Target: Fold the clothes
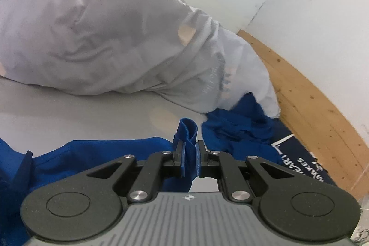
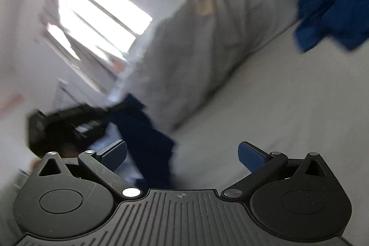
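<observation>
The left hand-held gripper (image 1: 190,155) and right hand-held gripper (image 2: 182,156) are matte black, with round pivot discs, silver screws, ribbed grey bodies, crosshair marks and blue pads (image 2: 252,159).

1. Your left wrist camera sat just behind the left gripper (image 1: 190,153), low over the bed (image 1: 80,112), and faced a white duvet (image 1: 103,38) heaped close ahead, with the wall (image 1: 322,15) behind.
2. Your right wrist camera sat behind the right gripper (image 2: 182,157), rolled and blurred, and looked across the same bed towards a window (image 2: 96,15).
3. Both views shared the duvet and blue garment (image 1: 96,153).
</observation>
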`<action>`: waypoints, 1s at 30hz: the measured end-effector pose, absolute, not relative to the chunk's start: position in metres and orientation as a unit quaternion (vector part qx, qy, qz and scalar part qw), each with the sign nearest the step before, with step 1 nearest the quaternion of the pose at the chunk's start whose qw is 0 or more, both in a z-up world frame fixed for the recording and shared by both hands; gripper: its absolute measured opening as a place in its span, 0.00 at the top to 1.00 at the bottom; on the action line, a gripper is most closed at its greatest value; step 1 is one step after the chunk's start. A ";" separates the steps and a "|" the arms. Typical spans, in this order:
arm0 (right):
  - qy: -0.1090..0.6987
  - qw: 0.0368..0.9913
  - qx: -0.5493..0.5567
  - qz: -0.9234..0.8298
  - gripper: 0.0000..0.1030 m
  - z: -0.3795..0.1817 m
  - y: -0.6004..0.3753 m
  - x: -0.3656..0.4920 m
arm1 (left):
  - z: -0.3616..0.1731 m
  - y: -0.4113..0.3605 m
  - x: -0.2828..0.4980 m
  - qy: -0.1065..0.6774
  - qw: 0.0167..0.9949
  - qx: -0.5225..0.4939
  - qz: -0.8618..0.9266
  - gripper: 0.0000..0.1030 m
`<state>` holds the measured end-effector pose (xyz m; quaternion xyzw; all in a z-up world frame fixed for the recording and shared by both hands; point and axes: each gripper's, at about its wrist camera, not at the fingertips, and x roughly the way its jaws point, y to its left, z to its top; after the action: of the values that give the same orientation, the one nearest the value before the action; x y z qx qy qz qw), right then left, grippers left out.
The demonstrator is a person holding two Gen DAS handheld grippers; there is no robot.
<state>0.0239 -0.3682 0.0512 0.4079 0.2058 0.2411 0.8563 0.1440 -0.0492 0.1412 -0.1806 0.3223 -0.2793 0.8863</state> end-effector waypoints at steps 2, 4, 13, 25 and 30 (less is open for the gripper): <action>0.199 0.855 0.409 0.251 0.00 0.047 -0.352 0.029 | 0.143 -0.041 0.145 0.324 0.884 -0.186 -0.281 0.89; 0.206 0.862 0.383 0.259 0.00 0.047 -0.332 0.033 | 0.146 -0.033 0.145 0.328 0.882 -0.189 -0.282 0.89; 0.215 0.827 0.428 0.295 0.05 0.018 -0.271 0.059 | 0.153 -0.007 0.138 0.344 0.874 -0.196 -0.281 0.89; 0.215 0.810 0.435 0.331 0.87 0.007 -0.241 0.078 | 0.141 0.022 0.146 0.353 0.879 -0.208 -0.243 0.89; 0.205 0.810 0.429 0.344 0.99 0.019 -0.244 0.072 | 0.136 0.024 0.155 0.349 0.882 -0.219 -0.228 0.89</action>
<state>0.0719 -0.2439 0.0189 0.4285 0.2048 0.3440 0.8100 0.1552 0.0238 0.1365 -0.2185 0.3493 -0.2278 0.8822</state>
